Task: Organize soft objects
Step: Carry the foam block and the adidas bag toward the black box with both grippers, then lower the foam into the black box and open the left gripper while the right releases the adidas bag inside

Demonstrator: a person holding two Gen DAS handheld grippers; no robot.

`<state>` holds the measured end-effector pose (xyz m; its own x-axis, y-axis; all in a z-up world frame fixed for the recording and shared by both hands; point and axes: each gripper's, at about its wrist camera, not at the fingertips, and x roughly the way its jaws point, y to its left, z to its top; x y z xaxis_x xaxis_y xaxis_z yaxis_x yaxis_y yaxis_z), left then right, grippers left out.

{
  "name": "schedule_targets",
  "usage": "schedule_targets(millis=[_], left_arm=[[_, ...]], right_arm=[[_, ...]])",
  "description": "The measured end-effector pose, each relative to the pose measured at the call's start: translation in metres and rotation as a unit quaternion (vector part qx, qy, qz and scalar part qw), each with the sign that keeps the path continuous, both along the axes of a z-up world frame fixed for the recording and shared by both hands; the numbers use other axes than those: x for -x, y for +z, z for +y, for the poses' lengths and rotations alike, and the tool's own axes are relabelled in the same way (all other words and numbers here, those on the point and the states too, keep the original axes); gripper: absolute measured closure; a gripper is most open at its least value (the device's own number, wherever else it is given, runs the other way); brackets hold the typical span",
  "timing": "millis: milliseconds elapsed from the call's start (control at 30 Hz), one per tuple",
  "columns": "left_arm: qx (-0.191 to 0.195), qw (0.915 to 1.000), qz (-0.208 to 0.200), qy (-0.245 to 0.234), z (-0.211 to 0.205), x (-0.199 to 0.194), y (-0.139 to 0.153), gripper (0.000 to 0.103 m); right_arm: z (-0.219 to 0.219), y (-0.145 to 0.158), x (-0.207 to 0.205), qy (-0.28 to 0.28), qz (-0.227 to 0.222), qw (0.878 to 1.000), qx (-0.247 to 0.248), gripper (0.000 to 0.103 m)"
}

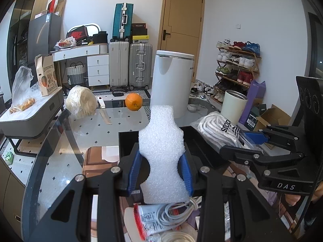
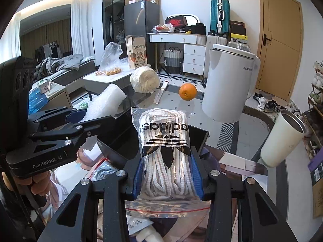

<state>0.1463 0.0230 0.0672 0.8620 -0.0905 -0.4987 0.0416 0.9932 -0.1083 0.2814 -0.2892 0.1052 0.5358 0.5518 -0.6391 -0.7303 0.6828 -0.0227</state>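
The foam piece (image 1: 161, 141) was pinched at its narrow waist between the left gripper's (image 1: 161, 173) fingers, while the right gripper (image 2: 167, 173) clamped the bag of laces (image 2: 164, 147), both held above the black tray (image 1: 129, 141) just ahead, probably for dropping in.

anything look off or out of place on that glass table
Yes. A knife lies loose on the glass table beside an orange, odd among soft things. The foam piece in the left gripper is pinched to a narrow waist. The right gripper holds a bag of laces.
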Motion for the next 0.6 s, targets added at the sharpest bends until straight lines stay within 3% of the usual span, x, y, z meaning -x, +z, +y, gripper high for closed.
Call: schedule_targets(millis=[600], left_arm=[[-0.010, 0.9990, 0.042, -0.012, 0.005, -0.041, -0.021, 0.067]], right_arm=[[0.040, -0.025, -0.044, 0.041, 0.012, 0.997, 0.070, 0.062]])
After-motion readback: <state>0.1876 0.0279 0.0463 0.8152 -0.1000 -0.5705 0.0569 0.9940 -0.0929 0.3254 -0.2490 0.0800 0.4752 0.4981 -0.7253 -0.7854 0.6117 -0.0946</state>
